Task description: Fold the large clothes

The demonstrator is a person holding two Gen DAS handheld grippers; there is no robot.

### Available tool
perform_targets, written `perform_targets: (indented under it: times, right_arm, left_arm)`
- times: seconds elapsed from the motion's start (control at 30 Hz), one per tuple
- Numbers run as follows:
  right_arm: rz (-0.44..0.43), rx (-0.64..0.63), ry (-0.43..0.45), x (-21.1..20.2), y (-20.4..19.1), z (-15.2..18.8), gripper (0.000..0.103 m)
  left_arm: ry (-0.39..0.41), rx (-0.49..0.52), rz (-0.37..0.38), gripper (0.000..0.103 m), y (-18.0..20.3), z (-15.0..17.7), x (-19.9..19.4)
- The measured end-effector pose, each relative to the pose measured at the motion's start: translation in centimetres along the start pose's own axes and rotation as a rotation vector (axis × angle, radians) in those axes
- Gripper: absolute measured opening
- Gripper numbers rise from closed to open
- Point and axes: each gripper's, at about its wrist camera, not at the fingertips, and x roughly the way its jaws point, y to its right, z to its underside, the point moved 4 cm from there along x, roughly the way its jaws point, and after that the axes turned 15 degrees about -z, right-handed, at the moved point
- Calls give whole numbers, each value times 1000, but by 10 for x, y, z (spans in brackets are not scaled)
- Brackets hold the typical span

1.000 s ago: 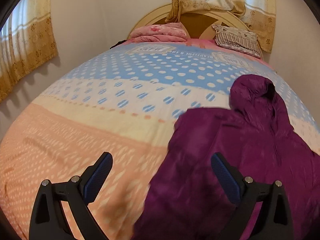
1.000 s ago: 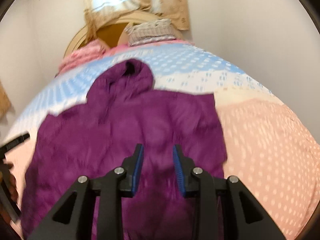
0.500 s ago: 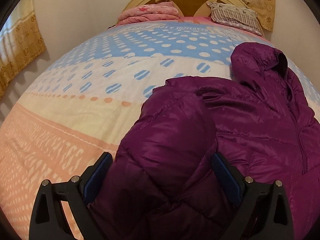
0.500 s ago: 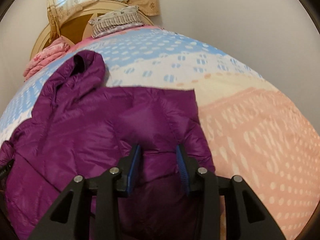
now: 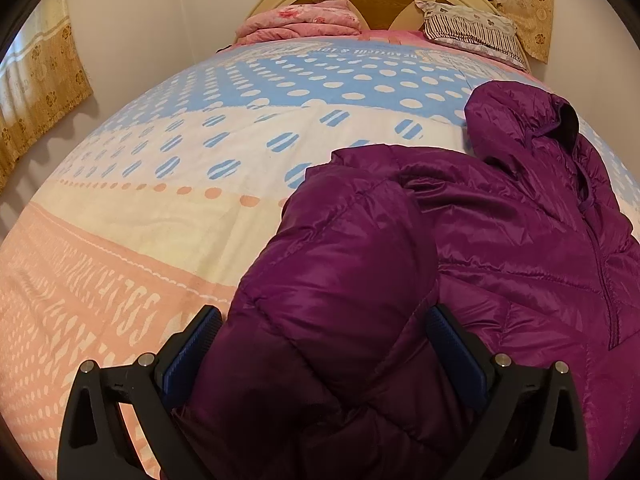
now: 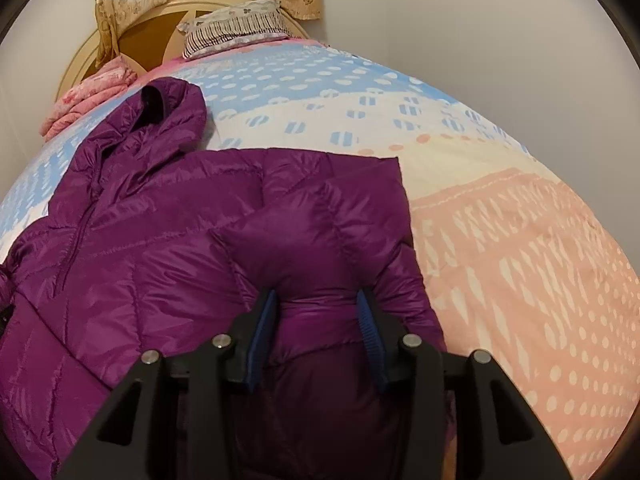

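A purple hooded puffer jacket [image 5: 520, 248] lies front-up on the bed, hood toward the headboard; it also shows in the right wrist view [image 6: 160, 220]. My left gripper [image 5: 324, 344] is open wide, its jaws on either side of the jacket's left sleeve [image 5: 340, 280], which bulges up between them. My right gripper [image 6: 316, 320] has its jaws partly closed around a raised fold of the right sleeve [image 6: 316, 248], the pads [image 6: 366, 316] pressing the fabric.
The bed has a pink, cream and blue dotted cover [image 5: 160, 200]. A folded pink blanket [image 5: 304, 20] and a striped pillow [image 5: 472, 28] lie by the headboard. Walls and curtains stand close on both sides of the bed.
Both grippers have dropped and moved forward onto the jacket. The left sleeve now sits between the left jaws and a fold of the right sleeve between the right jaws.
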Motion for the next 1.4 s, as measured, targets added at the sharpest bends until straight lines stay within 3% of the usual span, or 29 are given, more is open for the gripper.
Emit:
perform_targets:
  times: [0.5,0.6,0.63,0.67,0.7,0.8,0.87,0.97,1.2,1.4]
  right_arm:
    - [10,-11,-2,1,-1,1,47]
    - [1,-8,-9,0,-1,0,48]
    - [-12,-8,-23,0,-1,0,50]
    - [-47,-21,-58,-2,-3,-2,59]
    - [-82,-27,-76,-5,-5,-5,74]
    - [-165,-64,-55,-19,-15,-26,83]
    - [-183,-107,-27,-20,-25,-53,83]
    - [-276,-108,2,-5,-38,-98,83]
    - [-299,-171,6,72,-69,-177,83]
    - [-300,-187,-56,136,-78,-205,83]
  left_arm:
    - [-10,-9,19,102,-2,1,1]
    - [-54,24,39,102,-6,-2,-4]
    - [-58,26,39,102,-11,-5,-11]
    - [-36,33,43,102,-15,-10,-20]
    - [17,44,61,102,-18,-20,-35]
    - [136,52,115,102,-20,-58,-64]
    - [147,48,186,102,-8,-92,-66]
    - [149,72,215,102,22,-132,-49]
    - [31,58,243,102,89,-193,24]
    - [-14,122,267,102,144,-213,58]
